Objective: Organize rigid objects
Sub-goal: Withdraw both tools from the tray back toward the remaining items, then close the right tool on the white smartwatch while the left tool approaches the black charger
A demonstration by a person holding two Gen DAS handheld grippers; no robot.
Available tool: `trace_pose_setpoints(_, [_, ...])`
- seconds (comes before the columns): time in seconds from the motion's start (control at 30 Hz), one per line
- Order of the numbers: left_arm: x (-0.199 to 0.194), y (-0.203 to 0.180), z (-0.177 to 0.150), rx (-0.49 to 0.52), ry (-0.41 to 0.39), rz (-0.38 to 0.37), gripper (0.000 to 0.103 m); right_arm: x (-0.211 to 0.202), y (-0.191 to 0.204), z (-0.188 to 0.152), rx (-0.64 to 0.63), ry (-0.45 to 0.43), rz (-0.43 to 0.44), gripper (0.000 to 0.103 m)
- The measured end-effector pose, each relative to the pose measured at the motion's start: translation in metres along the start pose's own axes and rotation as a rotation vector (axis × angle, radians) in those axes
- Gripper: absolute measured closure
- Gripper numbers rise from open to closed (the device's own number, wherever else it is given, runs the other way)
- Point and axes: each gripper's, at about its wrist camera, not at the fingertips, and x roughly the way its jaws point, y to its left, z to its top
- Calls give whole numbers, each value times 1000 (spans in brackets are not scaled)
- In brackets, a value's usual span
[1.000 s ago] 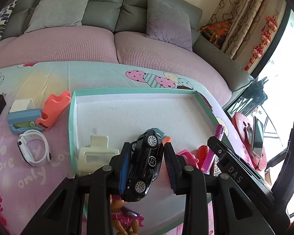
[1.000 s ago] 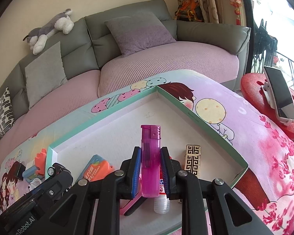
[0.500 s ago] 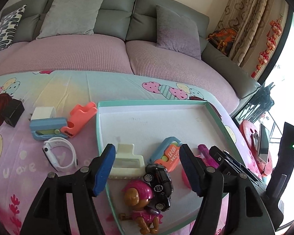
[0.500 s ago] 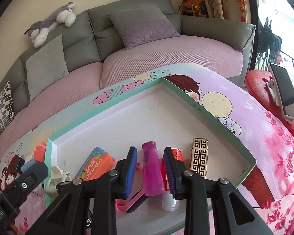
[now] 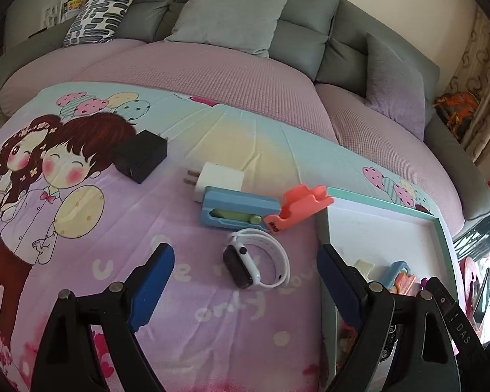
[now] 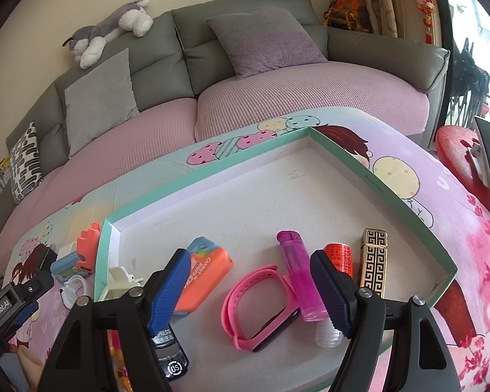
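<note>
Your left gripper (image 5: 245,281) has let go of the black toy car it clamped a second ago; its jaws have just been opening and now stand wide with nothing between the pads; the view has swung off the tray (image 5: 441,225) onto the cartoon-print cloth (image 5: 114,228), where a white smartwatch (image 5: 256,264) lies between the fingertips without touching them; beyond it sit a blue case (image 5: 235,210), an orange holder (image 5: 302,202), a white plug (image 5: 219,178) and a black adapter (image 5: 140,156).

Your right gripper (image 6: 251,281) has likewise released the magenta lighter (image 6: 299,277); its jaws have just been opening, empty, and the lighter now lies flat in the tray (image 6: 405,202) just beside the right pad, next to a pink band (image 6: 245,303), a red lighter (image 6: 339,254) and a gold patterned lighter (image 6: 374,261); an orange knife (image 6: 205,271) lies to the left.

The car (image 6: 170,349) is mostly hidden behind the left finger; the tray's near edge is cut off by the gripper.
</note>
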Motion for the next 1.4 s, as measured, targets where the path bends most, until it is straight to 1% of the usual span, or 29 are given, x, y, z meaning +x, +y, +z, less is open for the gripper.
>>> trace_pose_setpoints(0.1, [-1, 10, 1, -46, -5, 4, 14, 1, 7, -2, -20, -2, 20, 8])
trace_pose_setpoints(0.13, [-3, 11, 1, -51, -10, 12, 13, 1, 10, -2, -34, -6, 24, 2])
trace_pose_setpoints(0.17, [-4, 12, 1, -53, -15, 23, 12, 0, 14, -3, -50, -12, 25, 0])
trace_pose_setpoints(0.2, [-4, 13, 2, -55, -18, 33, 6, -1, 18, -4, -67, -19, 26, 0])
trace_pose_setpoints(0.23, [-5, 15, 2, -59, -22, 41, 5, -1, 23, -4, -85, -23, 29, 0])
trace_pose_setpoints(0.37, [-9, 26, 4, -88, -45, 78, 5, -3, 39, -7, -147, -44, 29, 0])
trace_pose_setpoints(0.53, [-22, 47, 8, -129, -100, 127, 4, -4, 54, -11, -167, -57, 93, 0])
trace_pose_setpoints(0.67, [-30, 65, 11, -159, -137, 157, 4, -3, 68, -14, -192, -61, 113, 0])
trace_pose_setpoints(0.83, [-37, 84, 12, -198, -158, 171, 4, -6, 90, -19, -222, -57, 193, 0])
trace_pose_setpoints(1.03, [-44, 97, 14, -202, -198, 192, 4, -6, 122, -30, -272, -36, 287, 0])
trace_pose_setpoints(1.13, [-44, 102, 14, -197, -201, 186, 4, -8, 135, -37, -299, -27, 323, 0])
trace_pose_setpoints(1.23, [-41, 104, 14, -183, -186, 185, 4, -7, 146, -41, -317, -11, 361, 0])
trace_pose_setpoints(1.33, [-36, 105, 15, -156, -155, 184, 4, -1, 155, -47, -334, 29, 391, 0])
trace_pose_setpoints(1.4, [-34, 105, 15, -135, -149, 195, 4, 3, 159, -49, -335, 54, 401, 1])
